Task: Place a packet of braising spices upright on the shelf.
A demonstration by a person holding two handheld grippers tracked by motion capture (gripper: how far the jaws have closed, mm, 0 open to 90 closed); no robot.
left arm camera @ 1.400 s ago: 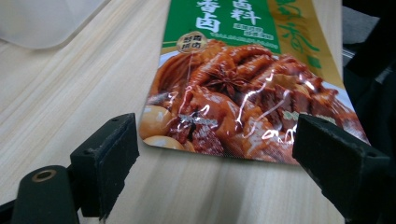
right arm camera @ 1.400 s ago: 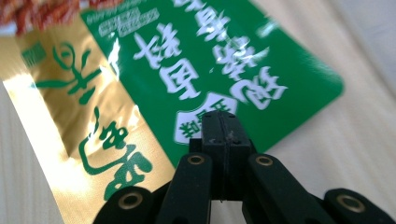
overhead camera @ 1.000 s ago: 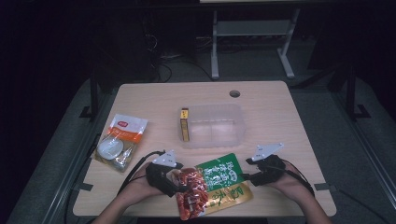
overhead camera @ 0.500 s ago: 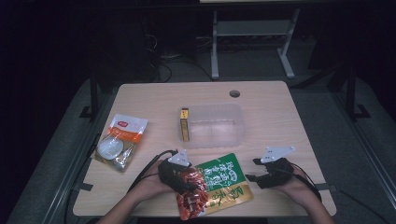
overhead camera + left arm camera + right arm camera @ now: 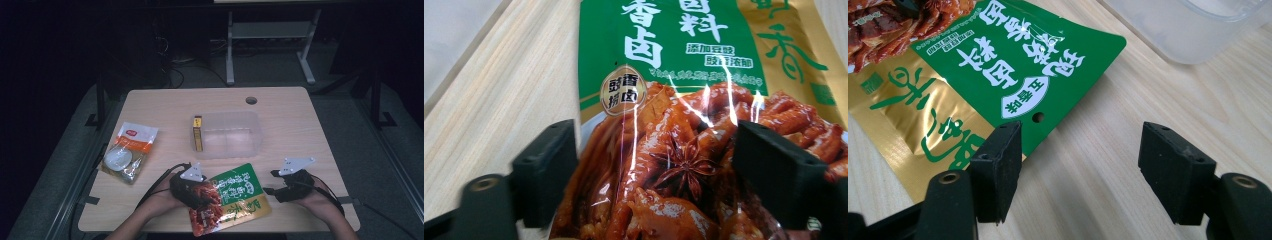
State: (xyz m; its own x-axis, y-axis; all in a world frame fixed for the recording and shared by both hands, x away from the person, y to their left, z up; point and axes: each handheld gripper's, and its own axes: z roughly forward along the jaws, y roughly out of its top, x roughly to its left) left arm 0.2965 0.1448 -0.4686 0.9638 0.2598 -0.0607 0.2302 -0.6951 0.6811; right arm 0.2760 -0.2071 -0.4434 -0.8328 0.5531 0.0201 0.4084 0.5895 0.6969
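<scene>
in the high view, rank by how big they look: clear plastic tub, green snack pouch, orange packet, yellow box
1. clear plastic tub and green snack pouch: too alike to rank
2. orange packet
3. yellow box, smallest

From the high view we look forward and down from above the person's side, taking in the whole counter from some way off. Our left gripper view sits very close above the green and red snack packet, facing along its two fingers towards twelve o'clock. Our right gripper view, close and low over the counter, faces the same packet at ten o'clock, with the clear container at one o'clock. All three share the packet.
</scene>
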